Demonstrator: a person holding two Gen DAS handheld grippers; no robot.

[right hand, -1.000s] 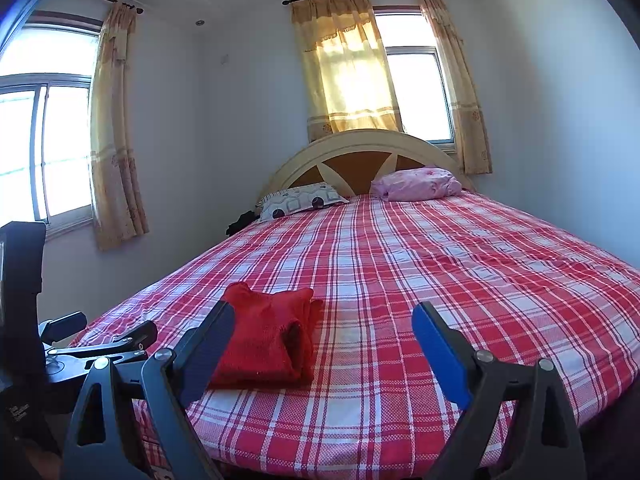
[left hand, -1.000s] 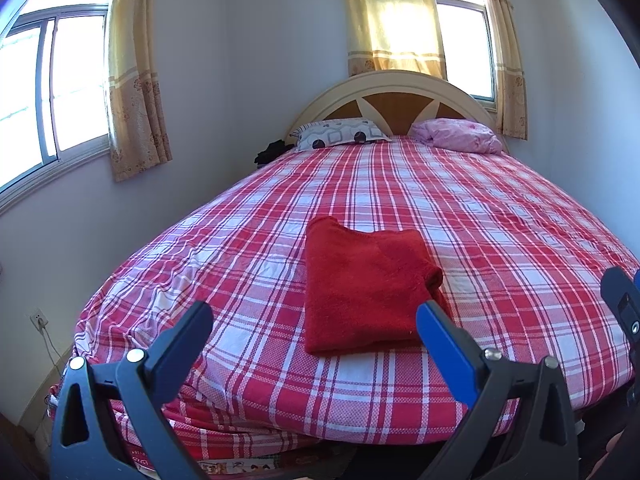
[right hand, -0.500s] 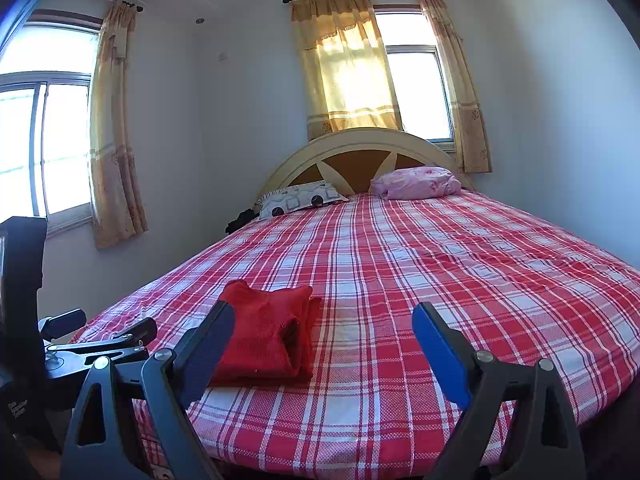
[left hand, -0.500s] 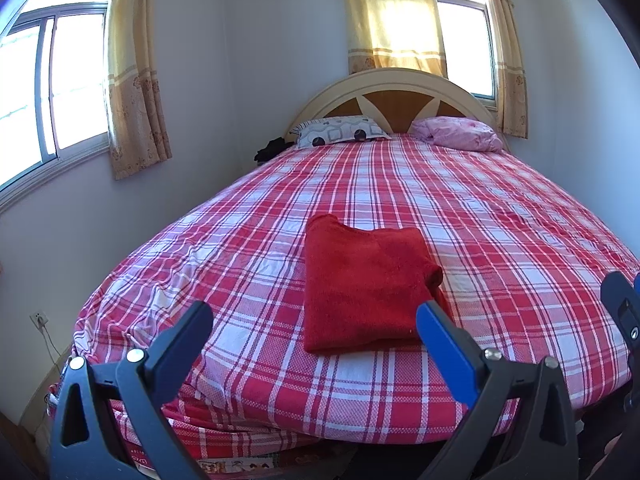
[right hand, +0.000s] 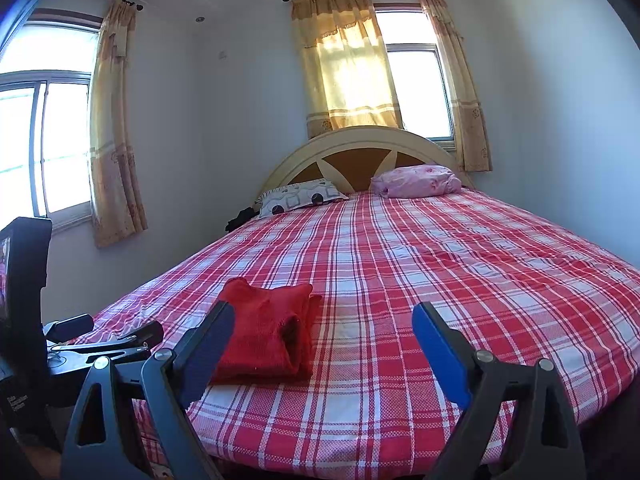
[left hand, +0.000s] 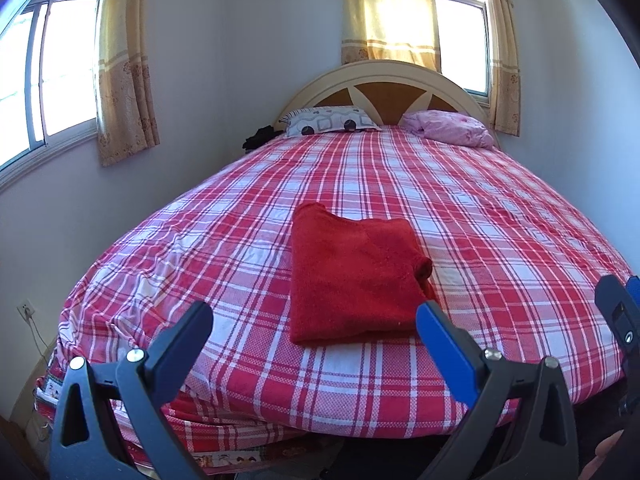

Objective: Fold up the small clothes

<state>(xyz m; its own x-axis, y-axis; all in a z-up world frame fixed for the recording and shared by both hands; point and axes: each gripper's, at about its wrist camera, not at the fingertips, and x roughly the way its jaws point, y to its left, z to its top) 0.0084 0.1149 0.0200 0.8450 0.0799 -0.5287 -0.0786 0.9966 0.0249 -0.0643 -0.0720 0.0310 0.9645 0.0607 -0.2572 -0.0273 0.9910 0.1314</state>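
Left wrist view: the left gripper (left hand: 314, 326) had its two fingers wide apart, with nothing between them. It hung just off the near edge of the bed (left hand: 500, 208). A folded red sweater (left hand: 352, 280) lay flat on the checked red and white bedsheet (left hand: 248, 240), close to that near edge and toward the left side. No finger touched it.

In the right wrist view, the right gripper (right hand: 324, 328) was spread wide too, and it was empty. The sweater (right hand: 264, 328) sat past its left finger. At the far edge, a patterned pillow (right hand: 298, 196) and a pink pillow (right hand: 416, 181) lay against the round headboard (right hand: 360, 148).
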